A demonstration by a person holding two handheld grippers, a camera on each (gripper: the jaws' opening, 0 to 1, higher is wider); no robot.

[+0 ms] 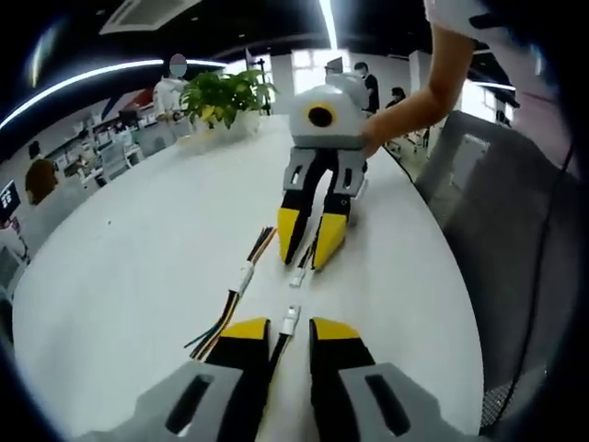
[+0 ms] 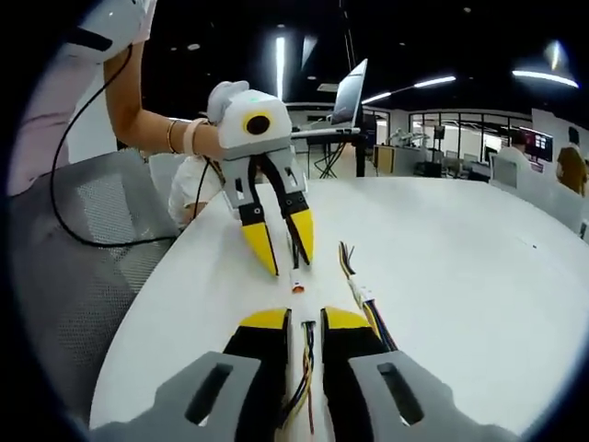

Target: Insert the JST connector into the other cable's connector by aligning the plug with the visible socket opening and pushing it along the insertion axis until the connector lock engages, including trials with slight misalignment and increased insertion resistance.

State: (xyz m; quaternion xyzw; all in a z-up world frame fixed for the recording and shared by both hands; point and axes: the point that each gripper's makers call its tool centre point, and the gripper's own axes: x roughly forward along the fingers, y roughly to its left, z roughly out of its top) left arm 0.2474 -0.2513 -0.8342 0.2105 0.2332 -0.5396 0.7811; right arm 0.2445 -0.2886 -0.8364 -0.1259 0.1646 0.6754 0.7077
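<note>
A white round-edged table (image 1: 138, 249) is seen in an open office under long ceiling light strips (image 1: 83, 78); a potted green plant (image 1: 225, 97) stands toward the table's far edge in the left gripper view, with desks and people behind it. A grey mesh chair (image 1: 502, 230) is drawn up at the table's edge, and an open laptop (image 2: 350, 92) is raised beyond the far edge in the right gripper view. No brand, label or writing can be read.

In the left gripper view, the left gripper (image 1: 289, 336) is held low over the near edge, its yellow-tipped jaws narrowed on a cable whose white connector (image 1: 291, 319) projects just ahead of the tips. The right gripper (image 1: 309, 249) faces it from farther in, its jaws narrowed around a second cable with its white connector (image 1: 297, 274) at the tips. The two connectors lie near each other but apart. Whether the jaws actually pinch the wires cannot quite be told, though contact appears likely. A third loose cable (image 1: 241, 281) with coloured wires lies on the table just beside them, towards the plant side.
</note>
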